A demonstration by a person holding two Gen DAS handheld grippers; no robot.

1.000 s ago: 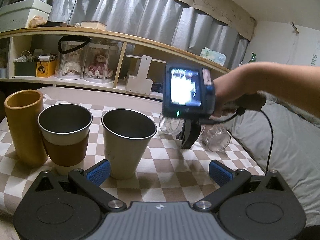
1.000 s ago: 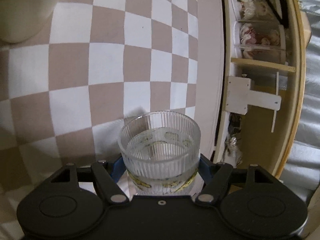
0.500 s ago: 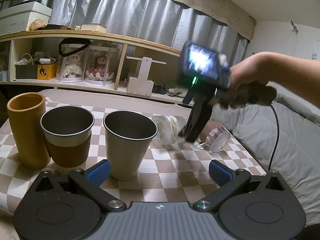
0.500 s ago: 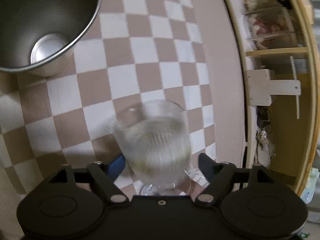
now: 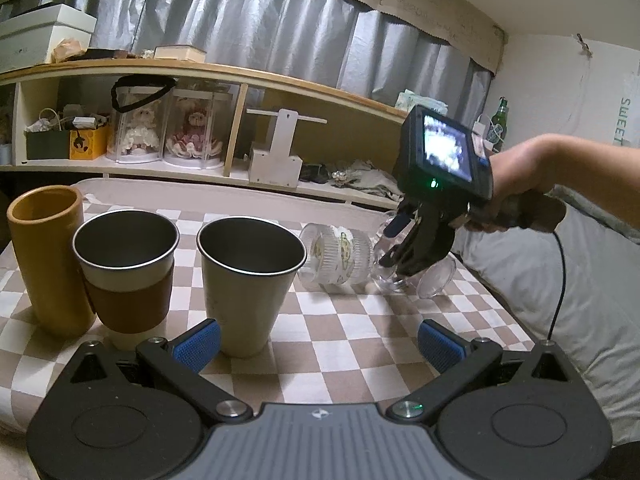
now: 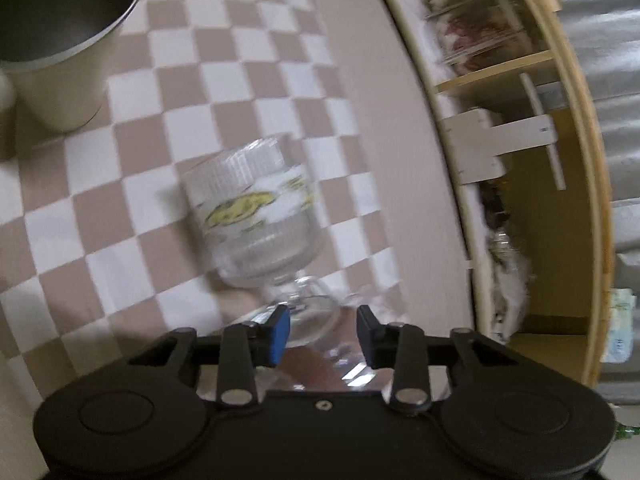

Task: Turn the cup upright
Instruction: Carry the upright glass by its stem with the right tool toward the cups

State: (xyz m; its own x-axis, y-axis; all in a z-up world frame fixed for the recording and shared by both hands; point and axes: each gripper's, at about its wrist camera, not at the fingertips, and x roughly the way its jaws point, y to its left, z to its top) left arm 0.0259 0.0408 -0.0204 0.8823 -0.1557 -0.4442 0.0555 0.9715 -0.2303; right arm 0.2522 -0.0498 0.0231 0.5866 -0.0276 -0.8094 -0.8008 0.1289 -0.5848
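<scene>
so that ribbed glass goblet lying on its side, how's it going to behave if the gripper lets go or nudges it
The goblet has a round bowl and lies on its side, so it will probably roll, likely curving around its narrow foot. Clear smooth glass looks slippery and breakable. The right gripper straddles only the foot, so the bowl may swing down.

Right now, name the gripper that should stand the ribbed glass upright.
Right. The right gripper already straddles the foot of the ribbed glass, which lies on its side. The left gripper hangs open near the steel cup, away from the glass.
</scene>
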